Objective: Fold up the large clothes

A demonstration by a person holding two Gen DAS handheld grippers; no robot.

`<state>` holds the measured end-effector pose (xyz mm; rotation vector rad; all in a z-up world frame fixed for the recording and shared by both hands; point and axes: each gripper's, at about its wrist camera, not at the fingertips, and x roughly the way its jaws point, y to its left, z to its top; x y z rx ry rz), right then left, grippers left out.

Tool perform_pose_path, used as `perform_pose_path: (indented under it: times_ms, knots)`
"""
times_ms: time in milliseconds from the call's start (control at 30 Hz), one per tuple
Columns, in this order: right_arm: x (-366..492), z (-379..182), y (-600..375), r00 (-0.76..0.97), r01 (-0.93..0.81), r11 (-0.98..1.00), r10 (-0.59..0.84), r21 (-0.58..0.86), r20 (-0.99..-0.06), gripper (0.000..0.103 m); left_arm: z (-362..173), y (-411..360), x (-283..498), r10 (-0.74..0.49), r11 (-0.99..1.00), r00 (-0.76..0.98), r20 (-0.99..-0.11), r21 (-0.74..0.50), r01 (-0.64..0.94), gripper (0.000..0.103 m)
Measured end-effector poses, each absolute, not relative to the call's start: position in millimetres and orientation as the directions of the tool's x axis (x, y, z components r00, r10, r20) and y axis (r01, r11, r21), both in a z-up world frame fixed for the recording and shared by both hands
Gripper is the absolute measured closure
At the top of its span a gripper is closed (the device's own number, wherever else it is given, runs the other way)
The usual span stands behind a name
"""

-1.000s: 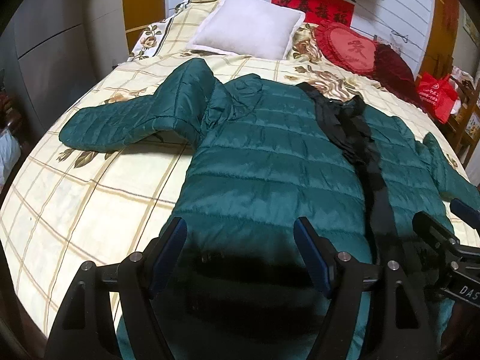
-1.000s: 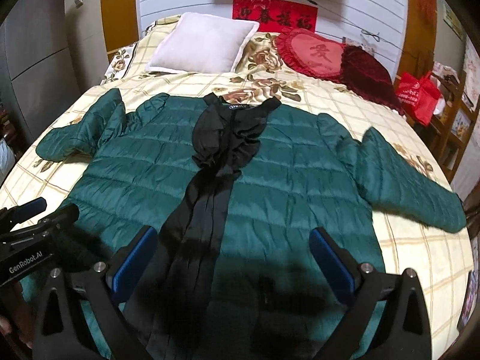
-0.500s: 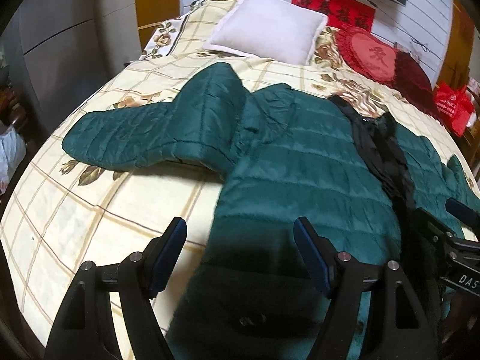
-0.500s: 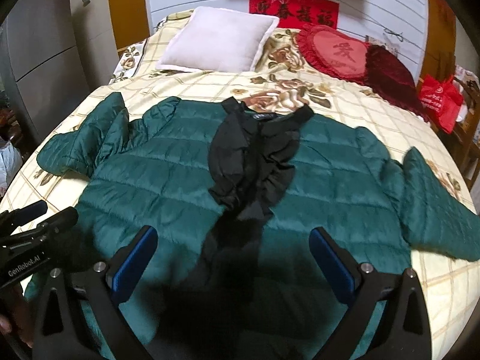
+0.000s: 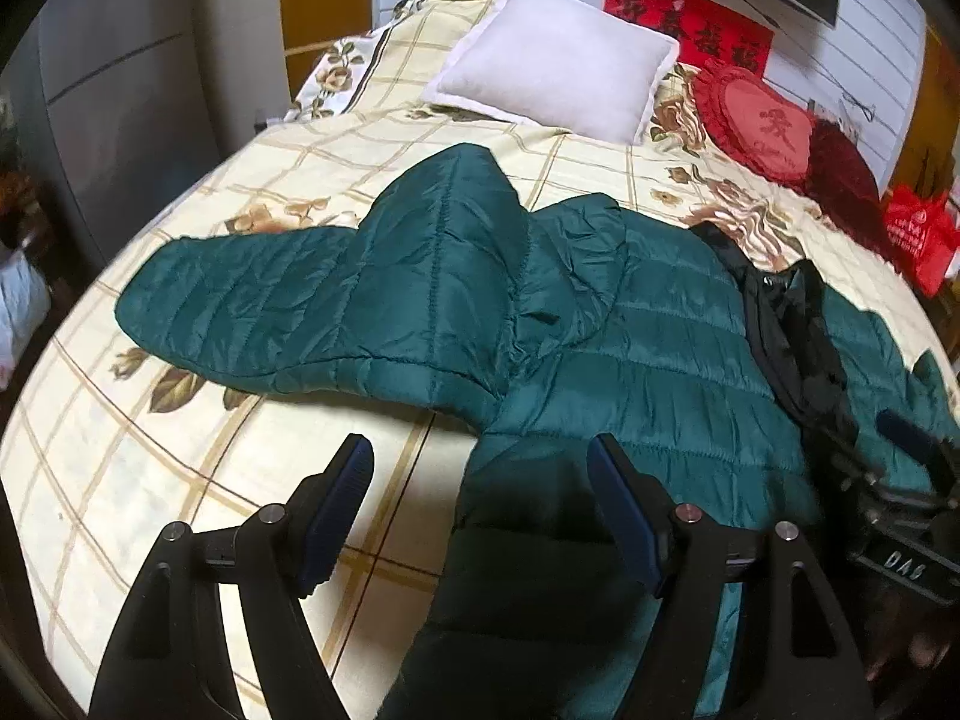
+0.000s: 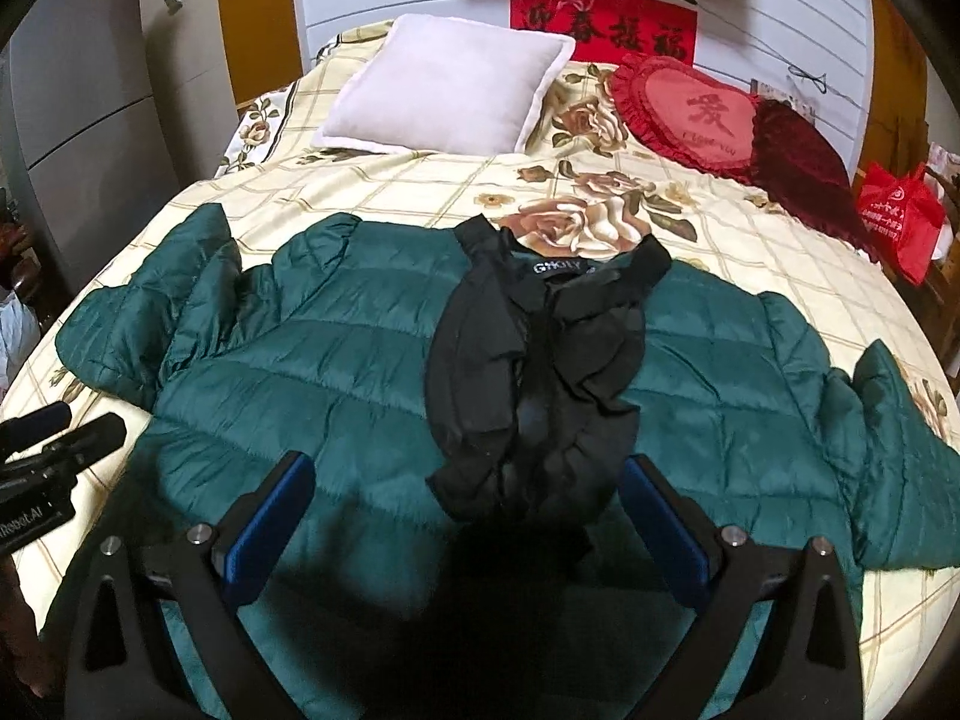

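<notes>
Black collar label [image 6: 557, 267]: white letters, "GYIOLY" or similar, not sharp.
Heart cushion [image 6: 690, 114]: a red character above "I love you".
Left hand-held gripper [image 6: 36, 468] body: "Robot.AI", partly cut off.
Right hand-held gripper [image 5: 906, 540] body: "DAS".

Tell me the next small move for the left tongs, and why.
Probably lower the left tongs onto the jacket's near side edge and close. They hang open and empty above that edge, the jacket lies flat and unfolded on the bed, and the sleeve is still spread out.
</notes>
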<state>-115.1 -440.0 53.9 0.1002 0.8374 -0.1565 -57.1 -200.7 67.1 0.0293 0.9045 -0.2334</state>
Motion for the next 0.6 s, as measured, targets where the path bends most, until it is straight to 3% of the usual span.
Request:
perform_pose_path:
  times_ms: [200, 600]
  knots:
    - [-107.2, 49.2, -437.2, 0.658, 0.161, 0.986, -0.082, 0.034, -0.748, 0.001, 70.5, -152.9, -31.9, -0.167, 0.986, 0.605, -0.779, -0.133, 0.101, 0.044]
    - [-102.8, 51.4, -432.1, 0.662, 0.137, 0.990, -0.063, 0.038, -0.747, 0.000, 39.4, 0.1, 42.9, -0.036, 0.927, 0.605, -0.796, -0.253, -0.278, 0.044]
